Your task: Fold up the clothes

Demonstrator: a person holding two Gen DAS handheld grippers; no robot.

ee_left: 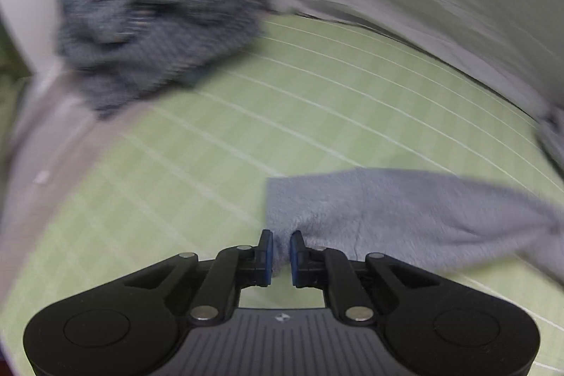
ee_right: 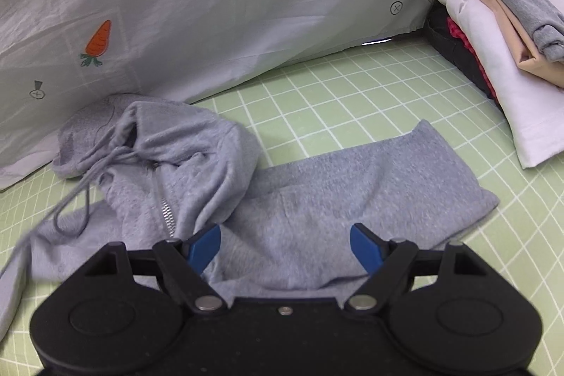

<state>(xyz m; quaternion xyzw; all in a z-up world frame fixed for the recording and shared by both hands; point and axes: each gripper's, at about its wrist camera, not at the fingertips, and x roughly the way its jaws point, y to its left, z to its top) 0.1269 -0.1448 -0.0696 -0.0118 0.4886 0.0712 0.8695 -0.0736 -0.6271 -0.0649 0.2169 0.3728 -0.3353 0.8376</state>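
Observation:
A light grey zip hoodie [ee_right: 317, 196] lies on the green grid mat [ee_right: 352, 101], its hood [ee_right: 155, 143] bunched up at the left with the drawstring trailing. In the left wrist view one grey sleeve [ee_left: 423, 210] stretches across the mat [ee_left: 211, 164] from the right. My left gripper [ee_left: 281, 251] is shut on the cuff end of that sleeve, with cloth pinched between the blue pads. My right gripper [ee_right: 285, 247] hovers open just above the hoodie's body, its blue fingers [ee_right: 366, 249] wide apart with nothing pressed between them.
A pale sheet with carrot prints [ee_right: 211, 6] hangs behind the mat. A stack of folded clothes [ee_right: 500, 34] sits at the right. In the blurred left wrist view a crumpled dark blue-grey garment [ee_left: 148, 27] lies at the far left of the mat.

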